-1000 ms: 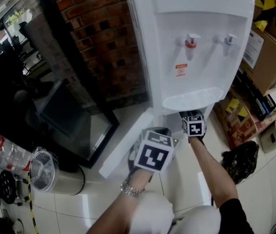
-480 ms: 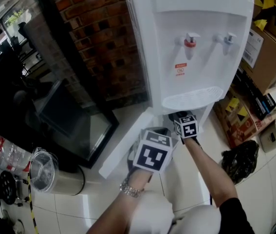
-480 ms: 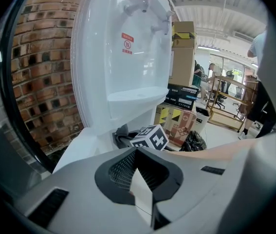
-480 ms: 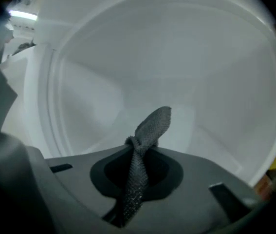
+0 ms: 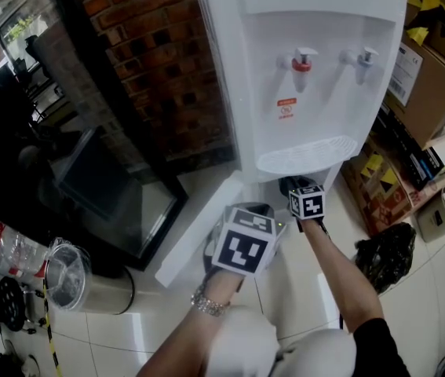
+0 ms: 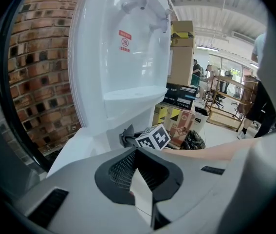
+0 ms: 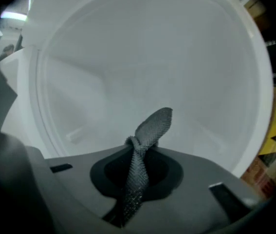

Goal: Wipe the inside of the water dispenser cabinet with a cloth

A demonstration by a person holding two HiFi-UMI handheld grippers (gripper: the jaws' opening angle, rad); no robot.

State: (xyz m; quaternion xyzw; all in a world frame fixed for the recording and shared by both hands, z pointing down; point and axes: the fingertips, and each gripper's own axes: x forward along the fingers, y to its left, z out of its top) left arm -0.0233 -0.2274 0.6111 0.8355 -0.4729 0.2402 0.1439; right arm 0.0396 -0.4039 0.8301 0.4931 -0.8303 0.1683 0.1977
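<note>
The white water dispenser (image 5: pixel 308 77) stands against the brick wall, and its low cabinet door (image 5: pixel 195 234) is swung open to the left. My right gripper (image 5: pixel 297 185) reaches into the cabinet under the drip tray (image 5: pixel 308 154), its tips hidden there. In the right gripper view the right gripper (image 7: pixel 138 152) is shut on a grey cloth (image 7: pixel 150 128), whose end sticks up before the white inner wall (image 7: pixel 142 67). My left gripper (image 5: pixel 257 210) waits beside the door, outside the cabinet. The left gripper (image 6: pixel 137 165) is shut with nothing between its tips.
Cardboard boxes (image 5: pixel 434 77) are stacked to the right of the dispenser, with a black bag (image 5: pixel 383 258) on the floor in front of them. A brick wall (image 5: pixel 159 69) and a dark glass panel (image 5: pixel 120 195) lie left. A clear plastic cup (image 5: pixel 69 273) sits lower left.
My right gripper slid a little left at the cabinet mouth, then back right, still holding the cloth. The left gripper has hardly moved.
</note>
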